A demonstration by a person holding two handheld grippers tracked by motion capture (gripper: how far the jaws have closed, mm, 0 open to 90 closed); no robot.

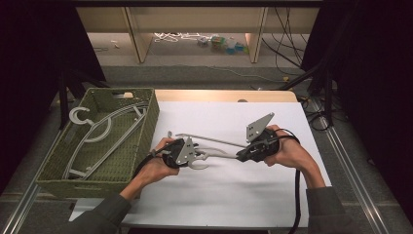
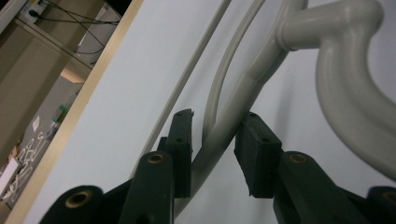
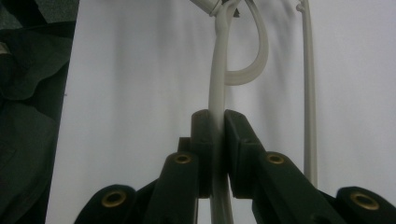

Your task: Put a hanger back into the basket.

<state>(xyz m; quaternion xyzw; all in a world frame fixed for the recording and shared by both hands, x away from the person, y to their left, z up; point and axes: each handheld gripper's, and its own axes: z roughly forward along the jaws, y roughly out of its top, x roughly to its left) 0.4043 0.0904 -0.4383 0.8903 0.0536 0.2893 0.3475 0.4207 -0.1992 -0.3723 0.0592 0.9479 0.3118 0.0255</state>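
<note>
A grey plastic hanger (image 1: 210, 140) lies on the white table top (image 1: 229, 195) between my two grippers. Its arm (image 2: 219, 135) runs slantwise between the jaws of my left gripper (image 1: 196, 156) (image 2: 215, 140), near the hook (image 2: 345, 98). Those jaws stand close around the arm, with a sliver of gap still showing beside one pad (image 2: 257, 154). My right gripper (image 1: 240, 157) (image 3: 215, 126) is shut on the hanger's other arm (image 3: 218, 74), both pads pressed flat against it. The thin lower bar (image 3: 308, 93) passes beside the jaws.
A green woven basket (image 1: 147, 127) at the table's left holds more grey hangers (image 1: 104, 129). The table's wooden far edge (image 1: 219, 95) lies behind. Cables trail from both grippers toward the person's sleeves at the near edge.
</note>
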